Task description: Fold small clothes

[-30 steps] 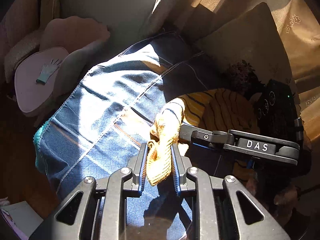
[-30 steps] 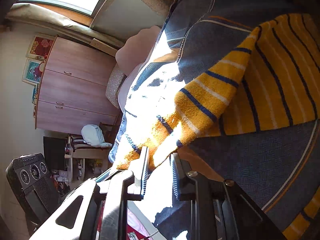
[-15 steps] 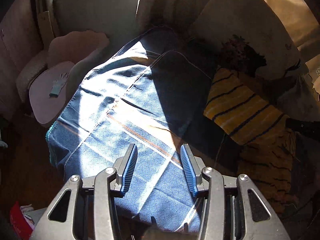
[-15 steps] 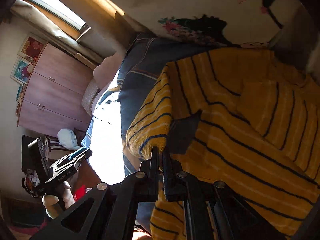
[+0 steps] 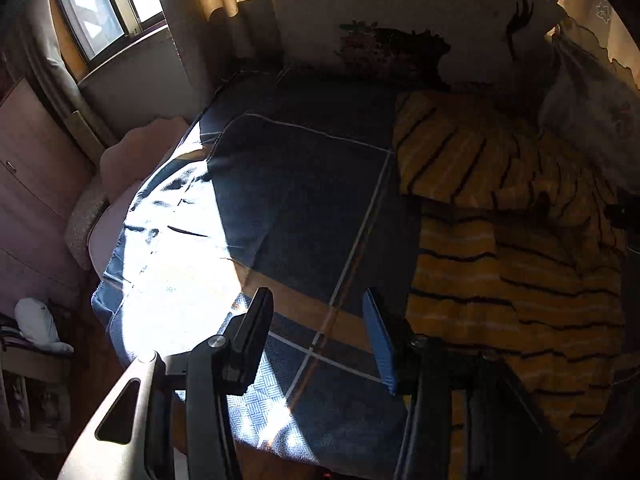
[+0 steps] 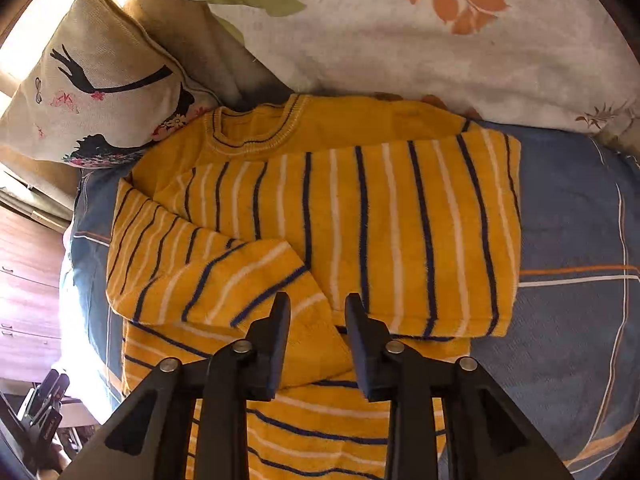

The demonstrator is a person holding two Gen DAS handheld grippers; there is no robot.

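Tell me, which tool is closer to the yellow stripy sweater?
Right. The right tool hangs right over the sweater, jaws opening. The left tool is beside it, over the blue blanket.

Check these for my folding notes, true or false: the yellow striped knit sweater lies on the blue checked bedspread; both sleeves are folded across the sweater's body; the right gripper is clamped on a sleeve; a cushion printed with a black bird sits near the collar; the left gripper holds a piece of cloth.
1. The yellow striped knit sweater lies on the blue checked bedspread. True.
2. Both sleeves are folded across its body. True.
3. The right gripper is clamped on a sleeve. False: its jaws are opening and grip nothing.
4. A cushion printed with a black bird sits near the collar. True.
5. The left gripper holds cloth. False: it is empty above the bedspread.
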